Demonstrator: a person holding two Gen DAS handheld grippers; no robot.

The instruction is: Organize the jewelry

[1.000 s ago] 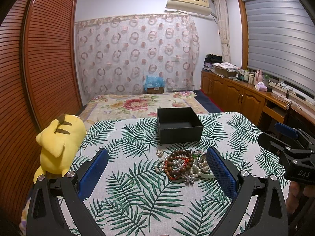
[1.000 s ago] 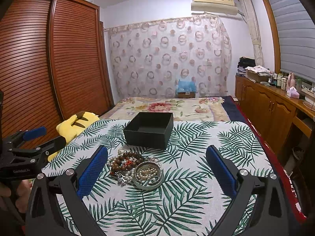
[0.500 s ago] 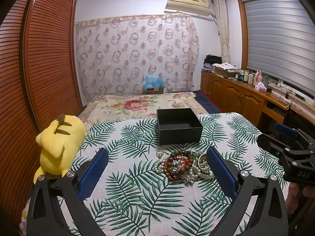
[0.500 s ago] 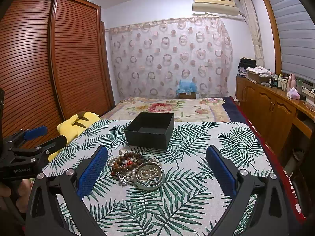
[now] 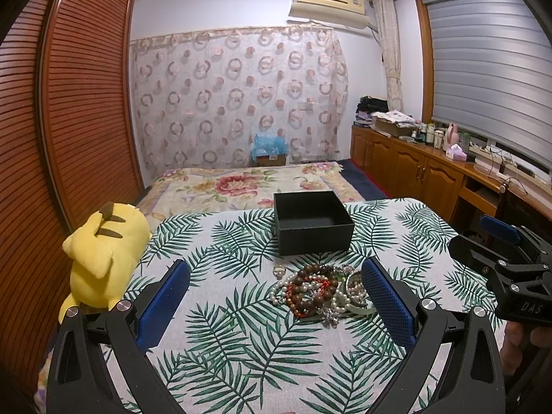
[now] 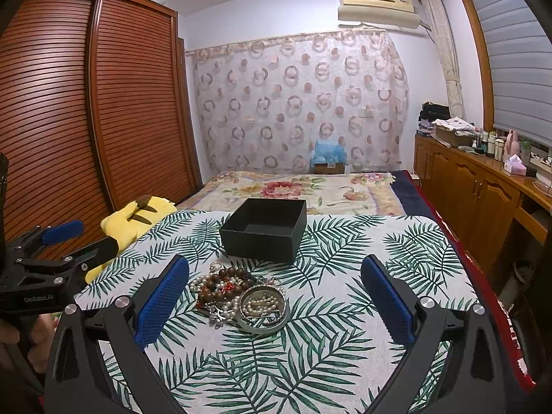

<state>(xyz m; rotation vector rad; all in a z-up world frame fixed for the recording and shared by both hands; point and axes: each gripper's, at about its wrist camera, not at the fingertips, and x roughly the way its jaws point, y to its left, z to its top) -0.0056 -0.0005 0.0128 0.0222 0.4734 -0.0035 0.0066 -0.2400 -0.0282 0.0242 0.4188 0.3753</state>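
A pile of jewelry [image 5: 319, 289] lies on the leaf-print tablecloth: brown bead bracelets, pearl strands, a red cord and a pale bangle [image 6: 263, 308]. A small ring [image 5: 279, 270] lies just left of the pile. An open, empty black box [image 5: 312, 222] stands behind the pile; it also shows in the right wrist view [image 6: 264, 229]. My left gripper [image 5: 276, 298] is open and empty, hovering in front of the pile. My right gripper [image 6: 274, 298] is open and empty, also in front of the pile.
A yellow plush toy [image 5: 100, 258] lies at the table's left edge. A bed with a floral cover [image 5: 241, 186] is behind the table. Wooden cabinets [image 6: 483, 200] run along the right wall and a slatted wardrobe [image 6: 103, 120] along the left.
Both grippers have crept slightly forward toward the jewelry pile; both stay open. Nothing on the table has moved.
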